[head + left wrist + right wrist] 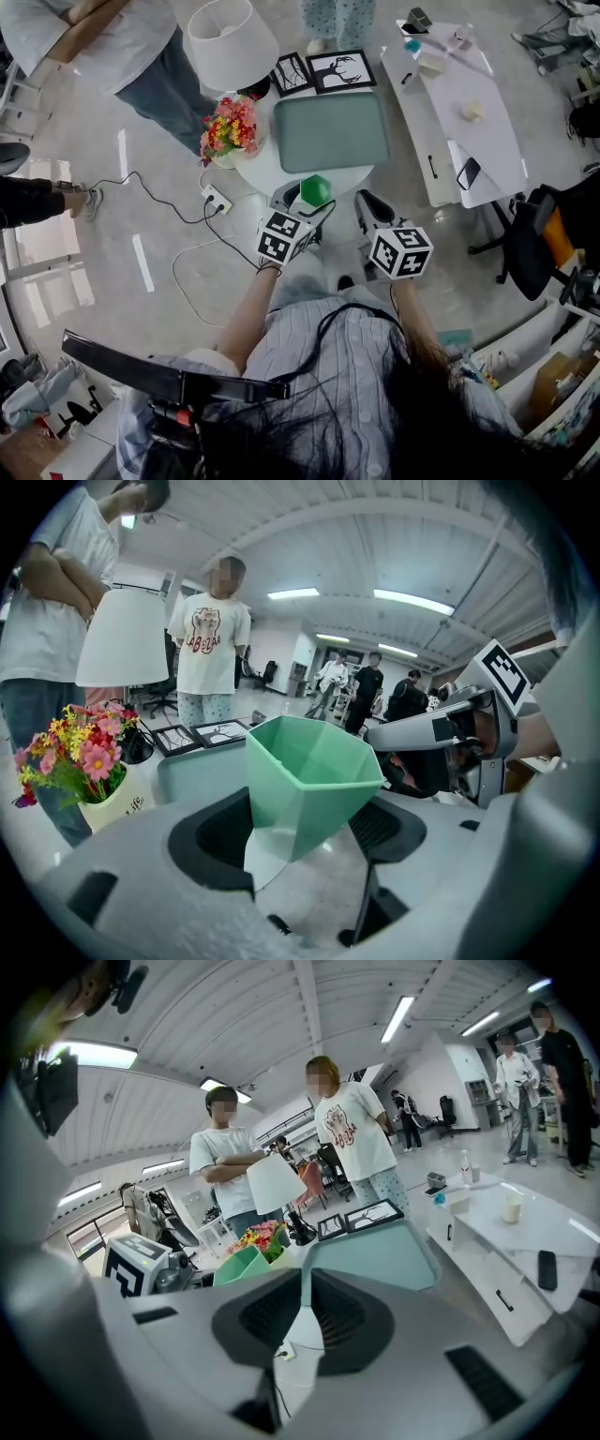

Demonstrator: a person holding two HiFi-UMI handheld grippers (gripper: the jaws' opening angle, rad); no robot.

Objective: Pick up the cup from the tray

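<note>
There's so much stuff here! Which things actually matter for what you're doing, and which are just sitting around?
Part of the job:
green cup, gripped by the left gripper fingers
tray, nothing on it
right gripper, shut, holding nothing

Just lying about:
flowers
lamp
framed pictures

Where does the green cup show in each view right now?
Head view: green cup at centre, in the left gripper, nearer than the tray.
Left gripper view: centre, held between the jaws.
Right gripper view: left of centre, before the flowers.
Shared landmark: the flowers beside the tray.
</note>
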